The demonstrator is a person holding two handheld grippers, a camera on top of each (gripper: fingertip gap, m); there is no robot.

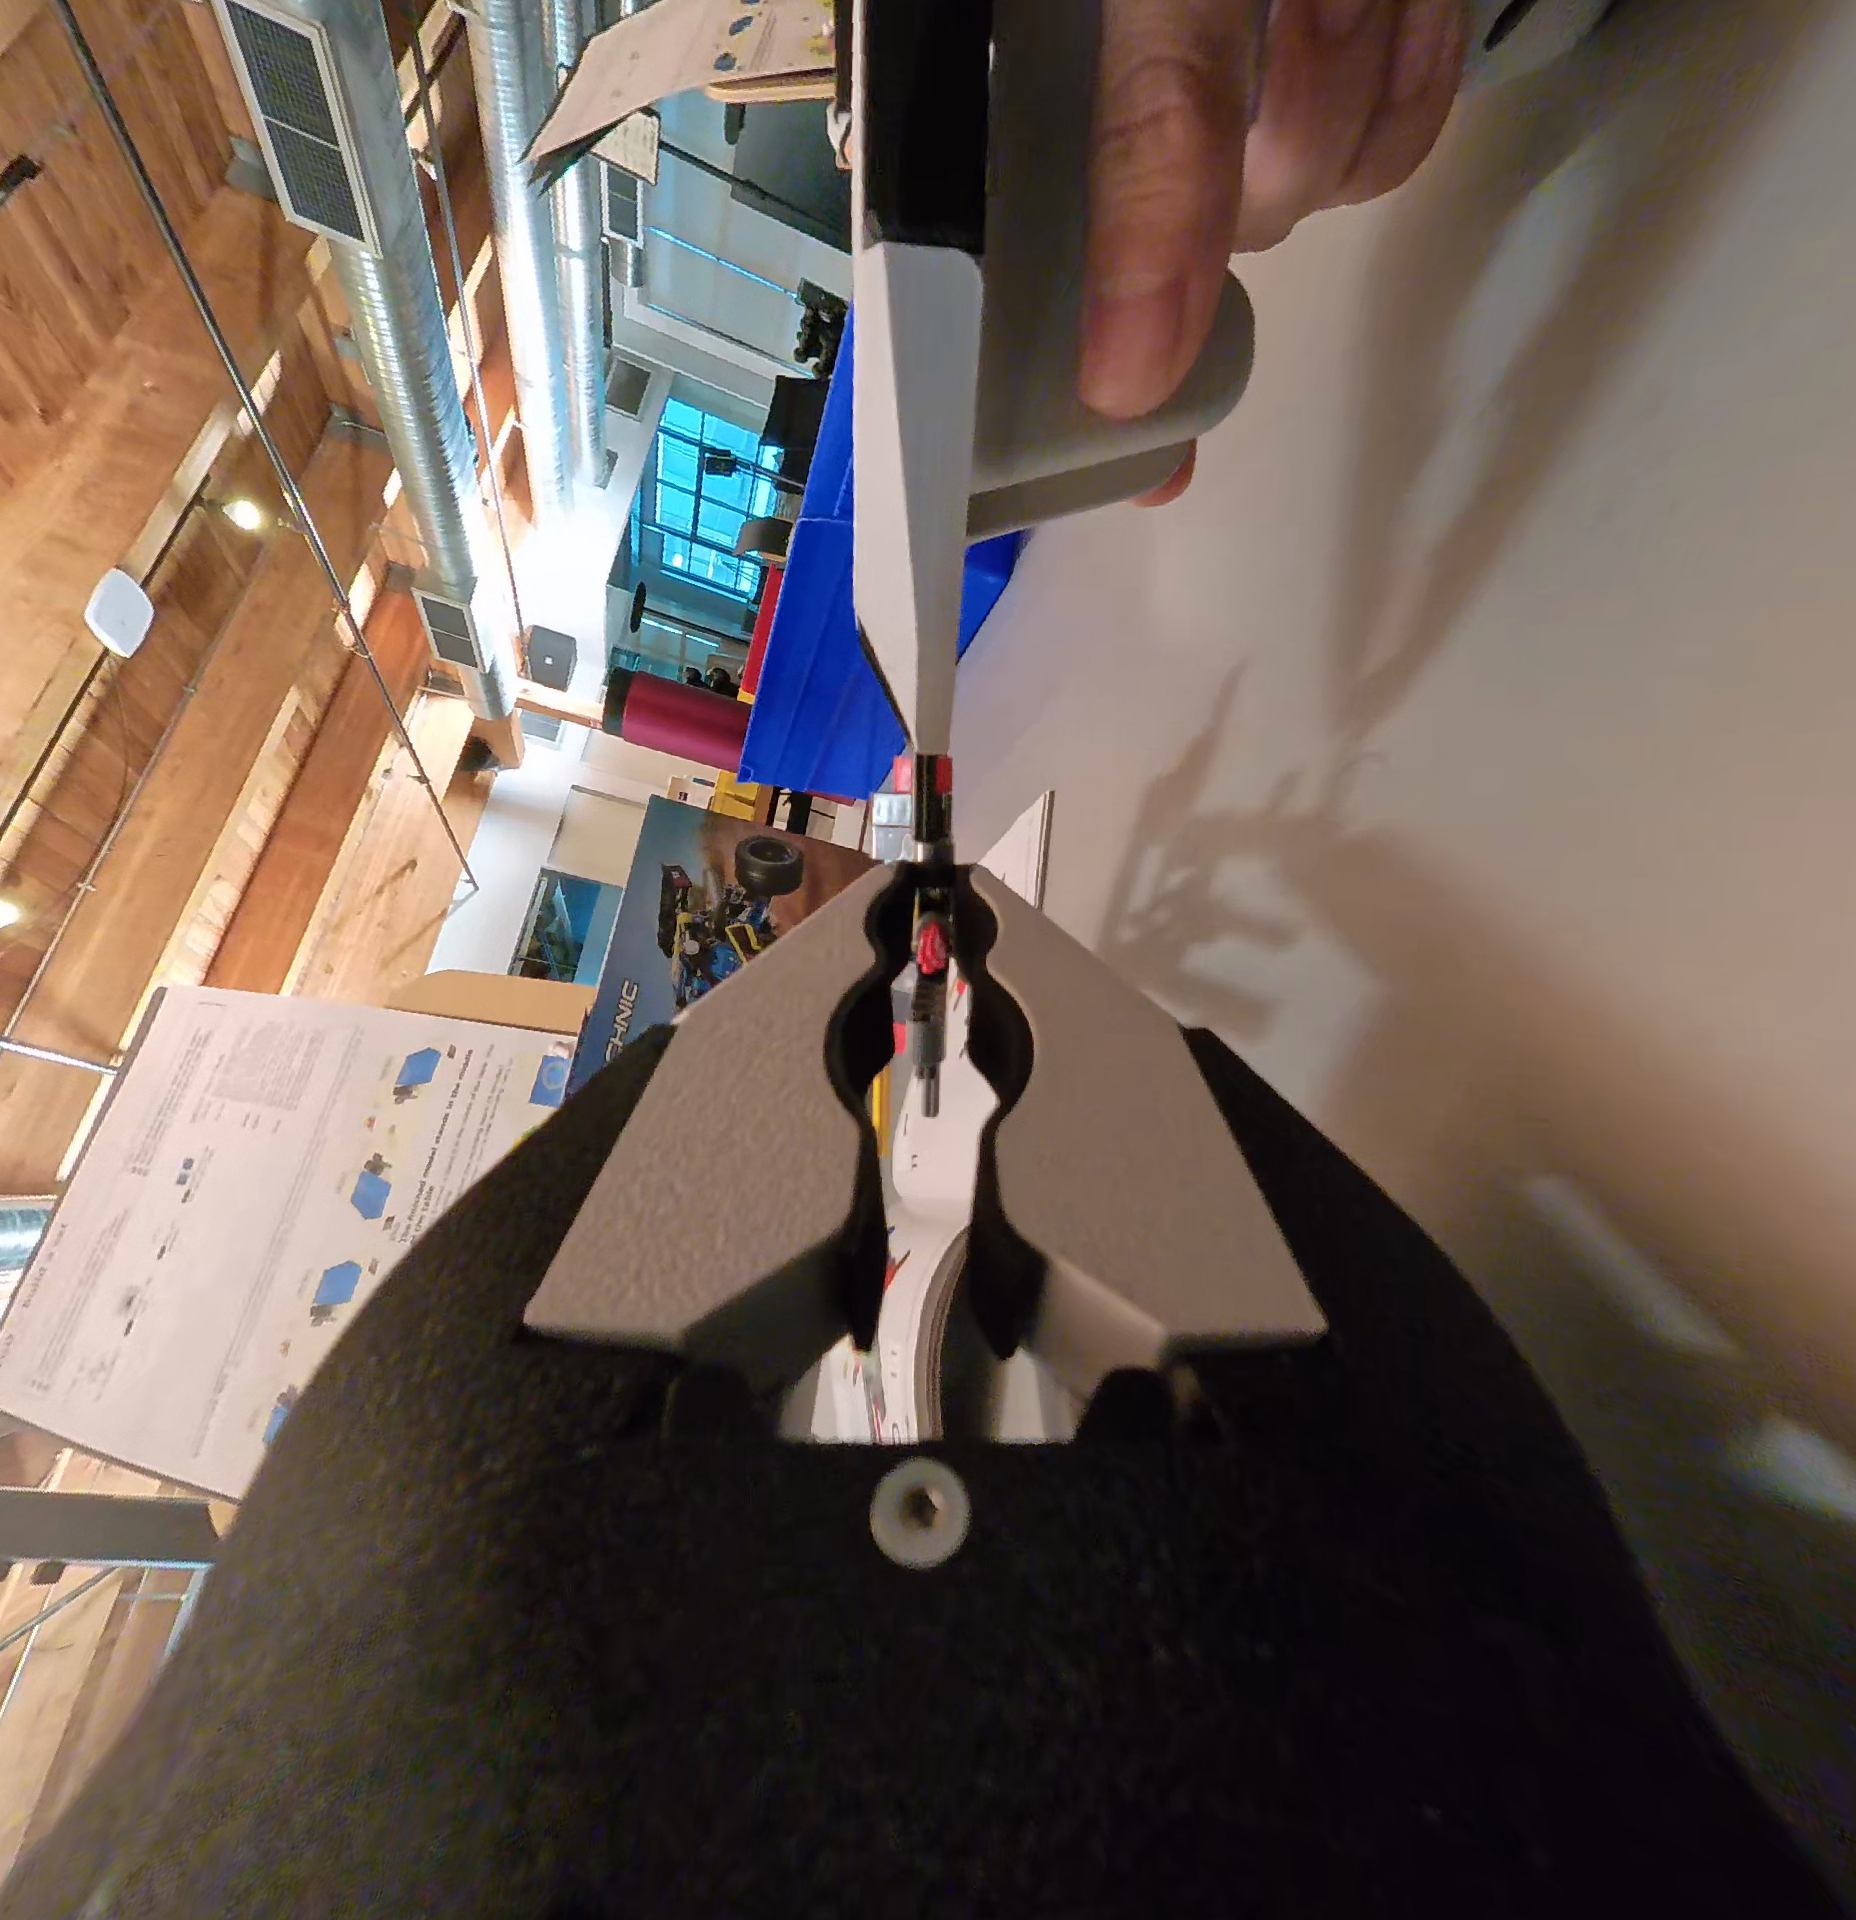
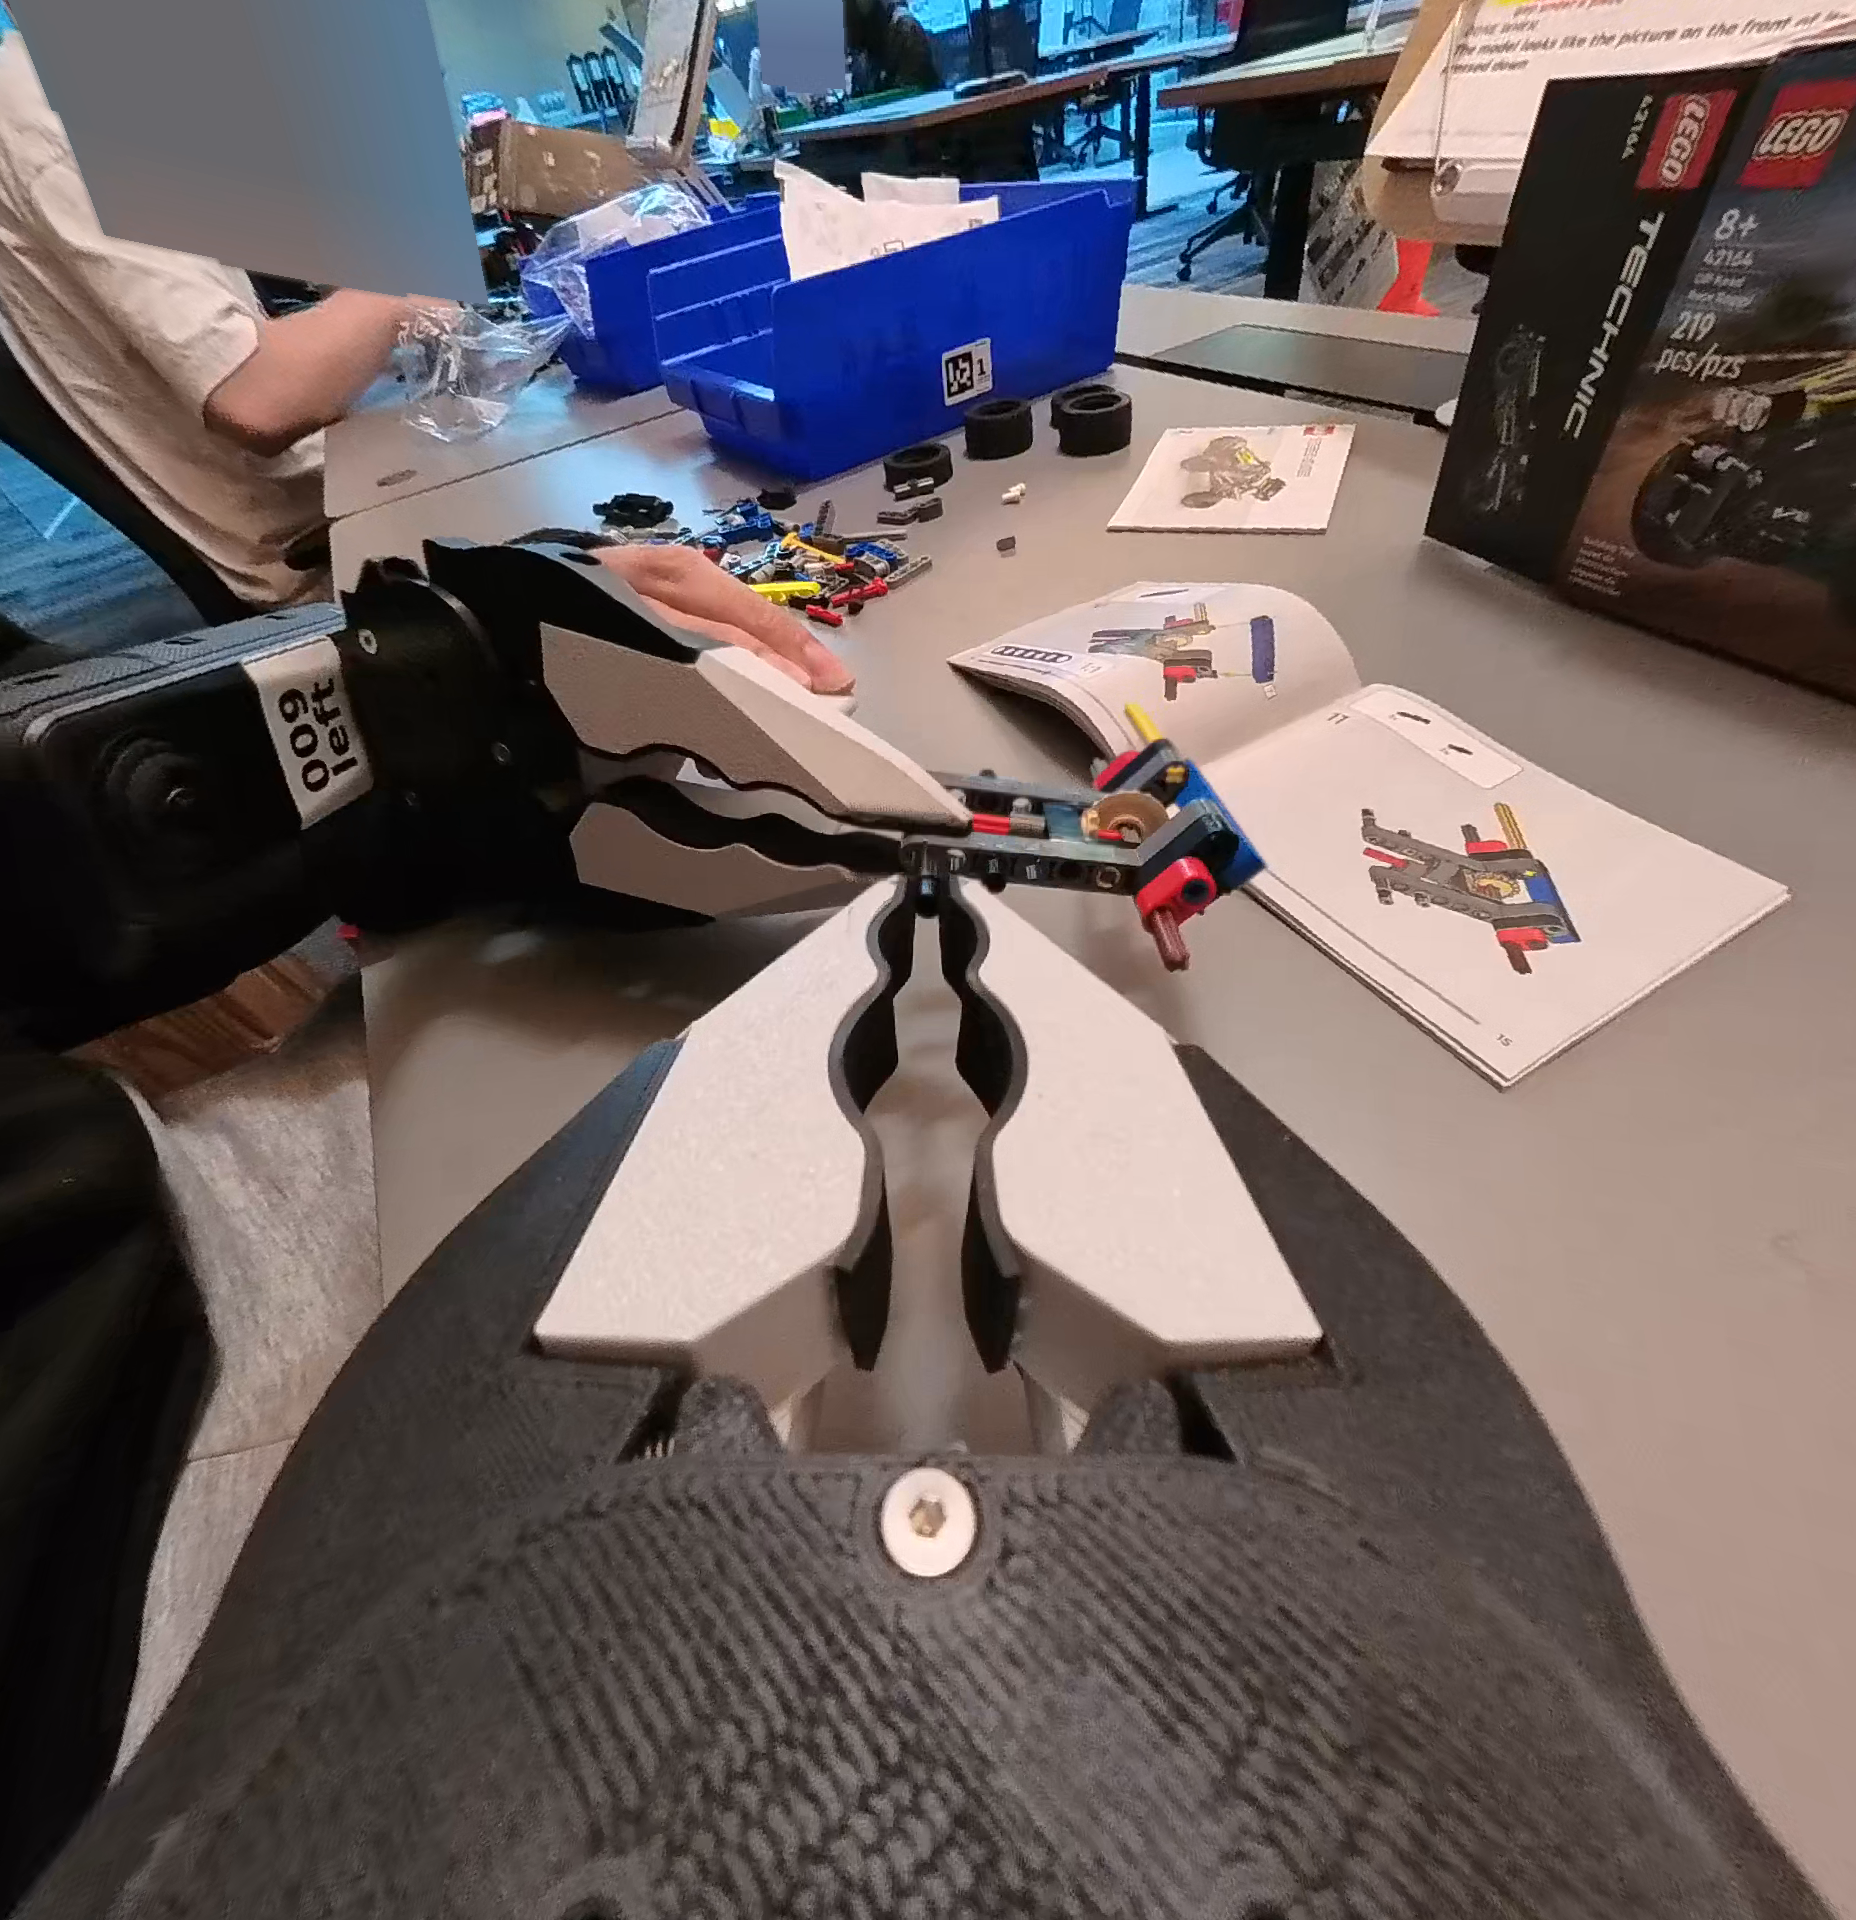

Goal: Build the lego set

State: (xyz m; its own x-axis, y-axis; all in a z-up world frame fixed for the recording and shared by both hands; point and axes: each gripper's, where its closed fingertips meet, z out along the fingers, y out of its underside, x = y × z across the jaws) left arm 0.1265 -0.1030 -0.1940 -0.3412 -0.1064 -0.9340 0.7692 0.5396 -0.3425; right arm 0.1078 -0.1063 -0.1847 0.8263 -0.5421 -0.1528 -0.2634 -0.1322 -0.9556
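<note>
The left hand-held gripper point(image 2: 929, 831) is closed on one end of a half-built lego frame point(image 2: 1090, 831), holding it level above the grey tabletop point(image 2: 1526, 1195). The right hand-held gripper point(image 2: 929, 902) comes up from below, its fingers nearly shut and pinching a small black pin point(image 2: 925, 886) at the frame's lower beam. Beneath the frame lies an open instruction booklet point(image 2: 1423, 831). Loose pieces point(image 2: 799, 561) and 3 black tyres point(image 2: 1007, 426) sit farther back, near 2 blue bins point(image 2: 882, 343) and the set's box point(image 2: 1682, 343).

Grey wavy-edged tongs point(image 2: 929, 914) on textured black bodies, one silver screw each.
</note>
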